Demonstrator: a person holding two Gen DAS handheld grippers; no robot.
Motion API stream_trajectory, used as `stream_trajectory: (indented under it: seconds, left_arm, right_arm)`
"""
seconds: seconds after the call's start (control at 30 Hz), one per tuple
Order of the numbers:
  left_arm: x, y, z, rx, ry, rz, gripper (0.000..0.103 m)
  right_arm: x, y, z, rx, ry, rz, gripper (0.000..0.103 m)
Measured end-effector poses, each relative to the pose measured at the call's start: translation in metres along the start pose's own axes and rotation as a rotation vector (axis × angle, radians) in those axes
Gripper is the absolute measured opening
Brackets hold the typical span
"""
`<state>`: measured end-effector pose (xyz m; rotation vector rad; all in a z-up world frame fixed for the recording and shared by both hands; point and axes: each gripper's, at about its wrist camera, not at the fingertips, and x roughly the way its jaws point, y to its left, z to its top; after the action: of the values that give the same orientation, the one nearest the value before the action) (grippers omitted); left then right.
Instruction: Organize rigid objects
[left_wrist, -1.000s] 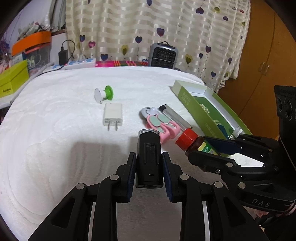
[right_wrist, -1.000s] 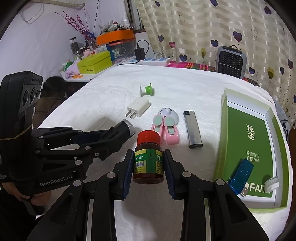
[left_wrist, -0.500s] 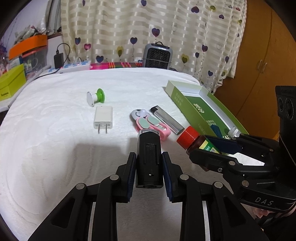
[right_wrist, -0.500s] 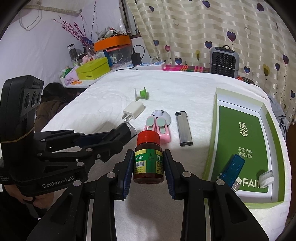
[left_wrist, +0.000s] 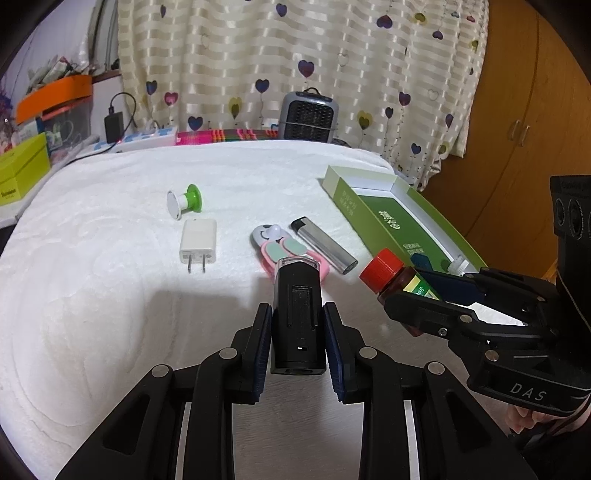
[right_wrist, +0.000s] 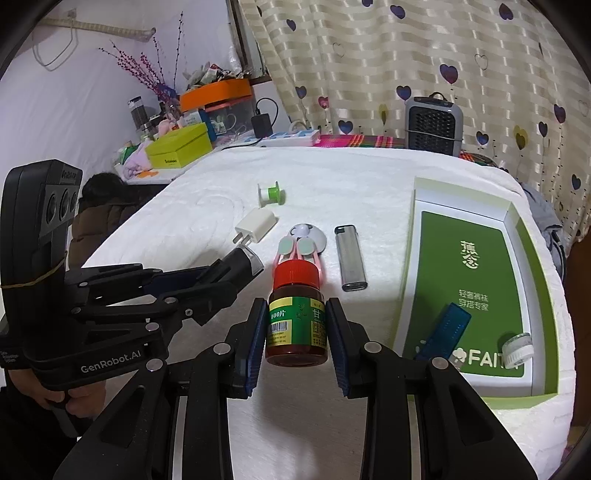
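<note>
My left gripper (left_wrist: 297, 317) is shut on a black rectangular device (left_wrist: 297, 310) with a clear tip, held above the white blanket. My right gripper (right_wrist: 296, 319) is shut on a brown pill bottle (right_wrist: 296, 321) with a red cap and green label; it also shows in the left wrist view (left_wrist: 391, 271). On the blanket lie a white charger plug (left_wrist: 197, 242), a green and white spool (left_wrist: 184, 201), a pink clip toy (left_wrist: 282, 249) and a silver lighter (left_wrist: 323, 249). The green box (right_wrist: 476, 280) at the right holds a blue USB stick (right_wrist: 445, 330) and a small white cap (right_wrist: 517, 345).
A grey heater (left_wrist: 310, 116) stands at the bed's far edge before a heart-patterned curtain. A power strip with a black adapter (left_wrist: 114, 127) and a yellow-green box (left_wrist: 22, 170) sit at the far left. A wooden cabinet (left_wrist: 524, 110) is on the right.
Both grippers have drawn back and risen slightly with their objects; the items on the blanket now sit farther up in view. The grips have not changed.
</note>
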<state>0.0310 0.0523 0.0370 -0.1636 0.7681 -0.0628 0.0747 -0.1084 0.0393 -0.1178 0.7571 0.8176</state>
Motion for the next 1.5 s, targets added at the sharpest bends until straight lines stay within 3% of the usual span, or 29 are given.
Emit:
stream_trajectory:
  seconds: [0.63, 1.5]
  left_arm:
    - [0.004, -0.026, 0.009, 0.023, -0.013, -0.028, 0.026]
    - [0.035, -0.092, 0.035, 0.123, -0.008, -0.141, 0.026]
  right_arm:
    - [-0.021, -0.025, -0.003, 0.055, -0.051, -0.033, 0.033]
    - [-0.045, -0.085, -0.006, 0.161, -0.093, -0.132, 0.033]
